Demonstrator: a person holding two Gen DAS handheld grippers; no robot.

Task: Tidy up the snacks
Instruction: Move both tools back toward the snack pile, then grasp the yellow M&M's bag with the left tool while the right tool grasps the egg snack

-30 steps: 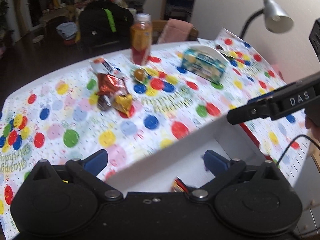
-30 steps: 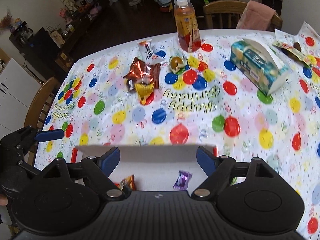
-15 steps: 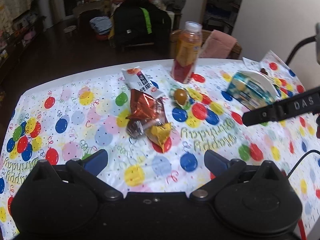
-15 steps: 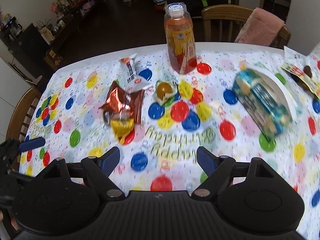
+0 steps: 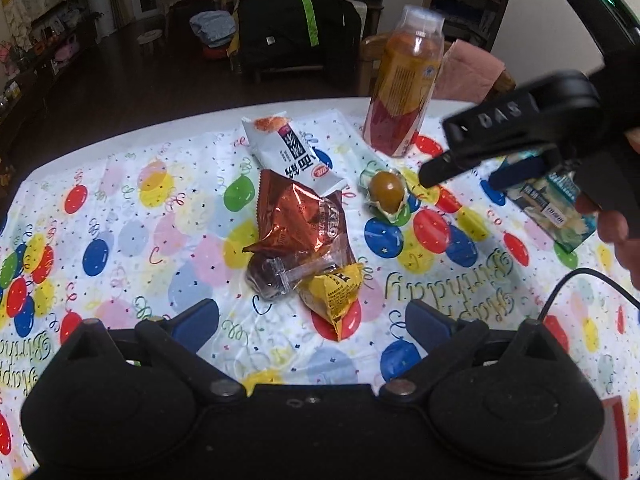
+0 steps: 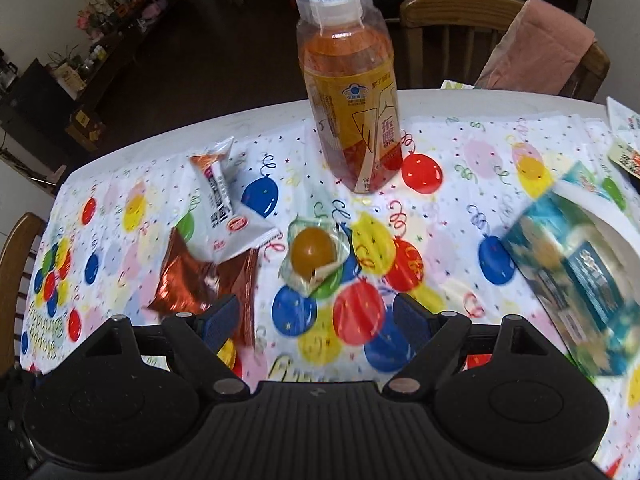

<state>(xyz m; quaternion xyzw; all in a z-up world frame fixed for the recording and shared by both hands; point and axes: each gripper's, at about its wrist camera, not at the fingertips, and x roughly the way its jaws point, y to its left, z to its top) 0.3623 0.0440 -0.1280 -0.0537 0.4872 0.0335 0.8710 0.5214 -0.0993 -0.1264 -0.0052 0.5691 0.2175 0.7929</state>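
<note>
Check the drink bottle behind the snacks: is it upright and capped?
Upright and capped. The drink bottle stands on its base on the balloon tablecloth, with its white cap on top under clear shrink wrap.

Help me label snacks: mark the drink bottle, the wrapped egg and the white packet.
drink bottle (image 6: 352, 120): right wrist view, on its label.
wrapped egg (image 6: 313, 251): right wrist view, on the egg.
white packet (image 5: 294, 152): left wrist view, mid-wrapper.

The desk (image 5: 120, 208) has a smooth, shiny plastic cover. The brown snack bag (image 5: 298, 216) is glossy, wrinkled foil. The bottle (image 6: 352, 92) is clear plastic. Each hand-held gripper (image 6: 316, 318) is matt black plastic. The chair (image 6: 448, 16) is polished wood.
</note>
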